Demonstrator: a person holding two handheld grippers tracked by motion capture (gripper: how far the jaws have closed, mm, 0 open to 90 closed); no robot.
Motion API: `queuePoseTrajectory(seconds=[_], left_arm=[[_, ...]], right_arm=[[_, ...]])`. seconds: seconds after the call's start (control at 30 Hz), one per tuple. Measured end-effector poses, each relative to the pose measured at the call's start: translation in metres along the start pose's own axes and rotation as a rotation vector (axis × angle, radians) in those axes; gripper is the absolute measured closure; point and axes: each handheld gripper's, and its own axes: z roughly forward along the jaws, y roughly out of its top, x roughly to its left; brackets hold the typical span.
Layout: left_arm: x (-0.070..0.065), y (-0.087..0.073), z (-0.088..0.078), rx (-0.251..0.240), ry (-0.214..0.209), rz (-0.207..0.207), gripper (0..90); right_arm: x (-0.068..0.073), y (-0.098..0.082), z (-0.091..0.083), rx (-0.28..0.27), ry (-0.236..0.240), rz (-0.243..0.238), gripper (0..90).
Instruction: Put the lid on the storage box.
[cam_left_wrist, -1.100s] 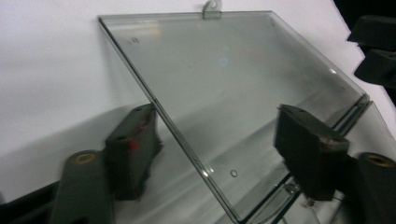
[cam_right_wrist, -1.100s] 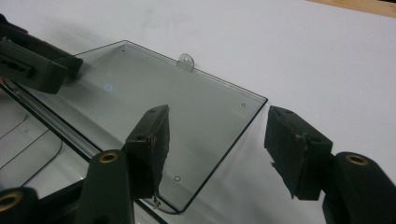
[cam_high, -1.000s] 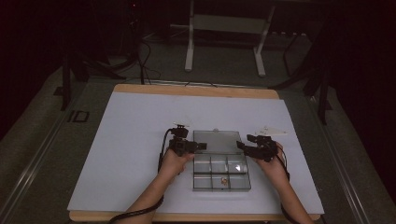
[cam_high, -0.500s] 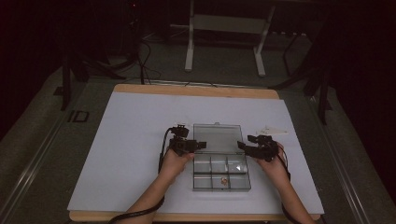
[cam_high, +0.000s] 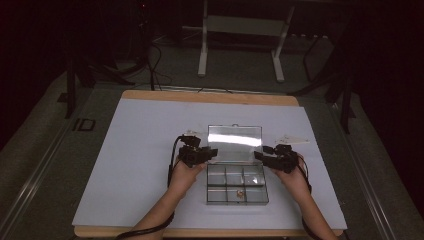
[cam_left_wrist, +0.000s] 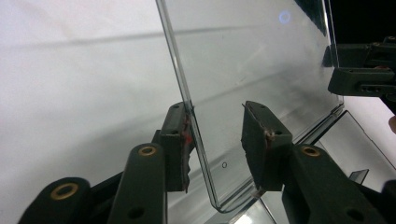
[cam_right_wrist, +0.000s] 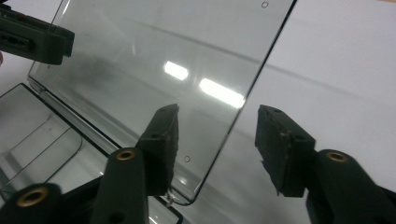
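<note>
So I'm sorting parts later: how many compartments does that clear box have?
6, in two rows of three inside the clear box: three along the far row by the raised lid, three along the near row. The near middle one holds a small object.

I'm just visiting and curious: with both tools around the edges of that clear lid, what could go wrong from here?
1. The left tool has been closing; only one pad looks on the lid, so the edge might slip out.
2. The right tool, also closing, has a gap at both pads; uneven grips could twist the lid.
3. A pull might shift the box and its small piece.
</note>
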Motion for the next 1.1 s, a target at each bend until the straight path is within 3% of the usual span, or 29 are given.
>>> queuePoseTrajectory(seconds=[0.33, 0.53, 0.8, 1.1], left_arm=[[-0.005, -0.001, -0.008, -0.025, 0.007, 0.051, 71.2], [-0.004, -0.004, -0.014, -0.05, -0.022, 0.078, 73.6], [-0.009, -0.005, -0.019, -0.058, -0.017, 0.126, 73.4], [-0.011, -0.007, -0.023, -0.07, -0.016, 0.138, 73.1]], right_arm=[[0.006, 0.002, -0.007, -0.006, 0.023, -0.02, 64.9], [0.005, 0.002, -0.015, -0.014, 0.03, -0.015, 72.3], [0.007, 0.002, -0.021, -0.026, 0.021, -0.055, 75.7], [0.008, 0.002, -0.027, -0.044, 0.043, -0.048, 75.2]])
